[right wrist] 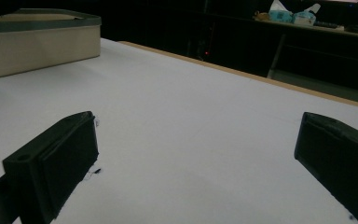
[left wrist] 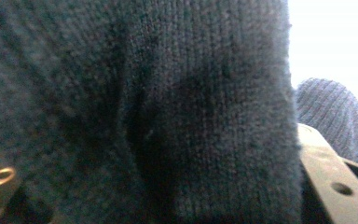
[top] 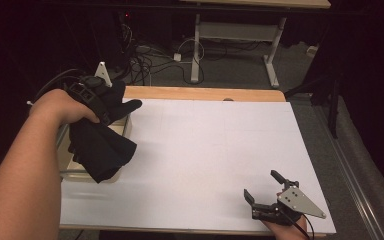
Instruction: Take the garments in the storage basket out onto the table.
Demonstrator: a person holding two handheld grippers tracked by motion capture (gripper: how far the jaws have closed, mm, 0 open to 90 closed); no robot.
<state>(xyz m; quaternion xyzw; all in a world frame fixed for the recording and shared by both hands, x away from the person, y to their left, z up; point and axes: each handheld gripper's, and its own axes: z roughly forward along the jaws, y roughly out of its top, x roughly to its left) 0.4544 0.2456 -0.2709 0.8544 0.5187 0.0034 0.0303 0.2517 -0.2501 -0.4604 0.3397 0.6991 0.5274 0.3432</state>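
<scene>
Your left hand-held gripper (top: 111, 102) holds a black knit cloth (top: 100, 147) draped over the beige bin (top: 126, 126) at the tabletop's (top: 205, 150) left edge; lowering it in looks like the step in hand. Up close in the left gripper view, cloth (left wrist: 168, 107) sits clamped between the jaws. Your right hand-held gripper (right wrist: 196, 163) rests wide open and empty. Next, lower and release.

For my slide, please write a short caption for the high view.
Left gripper holds a black knitted cloth over a beige box; right gripper rests open.
</scene>
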